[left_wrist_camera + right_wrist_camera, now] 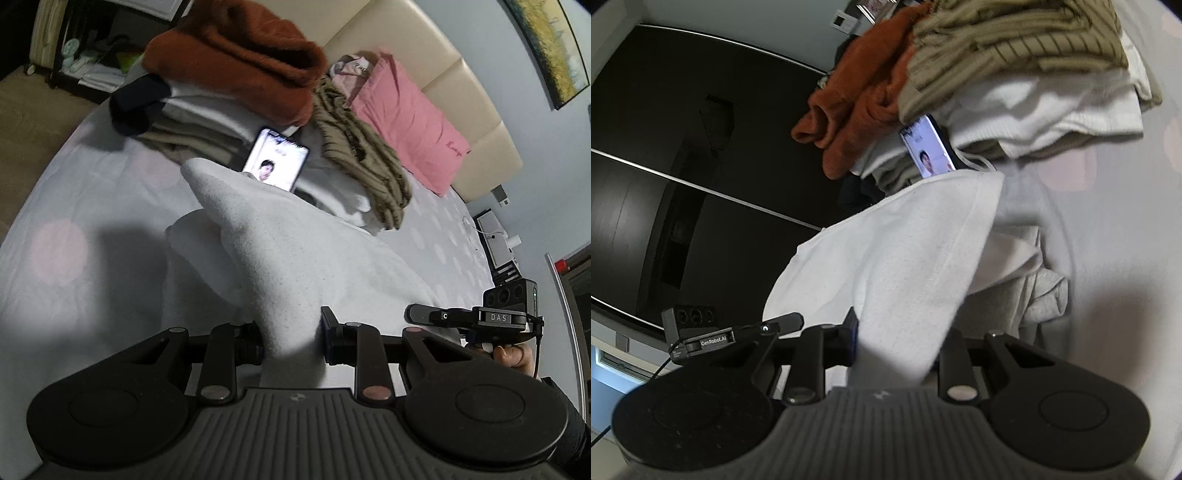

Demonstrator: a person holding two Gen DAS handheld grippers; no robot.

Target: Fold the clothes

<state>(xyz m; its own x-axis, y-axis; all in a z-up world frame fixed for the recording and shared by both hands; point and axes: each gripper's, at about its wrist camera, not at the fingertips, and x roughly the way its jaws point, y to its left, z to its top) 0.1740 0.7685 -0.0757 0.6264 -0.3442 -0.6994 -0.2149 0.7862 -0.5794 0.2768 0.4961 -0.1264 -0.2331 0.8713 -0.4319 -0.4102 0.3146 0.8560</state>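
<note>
A white fleecy garment (273, 251) is lifted off the bed sheet (92, 206), stretched between both grippers. My left gripper (291, 343) is shut on one bunched edge of it. The right gripper (417, 314) shows at the right of the left wrist view, a hand behind it. In the right wrist view, my right gripper (897, 343) is shut on another edge of the white garment (886, 251), which hangs in folds down to the sheet. The left gripper (790, 321) appears at the left there.
A pile of clothes lies beyond: a rust-brown fleece (236, 59), a striped tan top (362, 147), white and beige pieces. A lit phone (275, 158) leans on the pile. A pink pillow (410, 122) rests against the cream headboard (461, 88). A dark wardrobe (665, 166) stands beside the bed.
</note>
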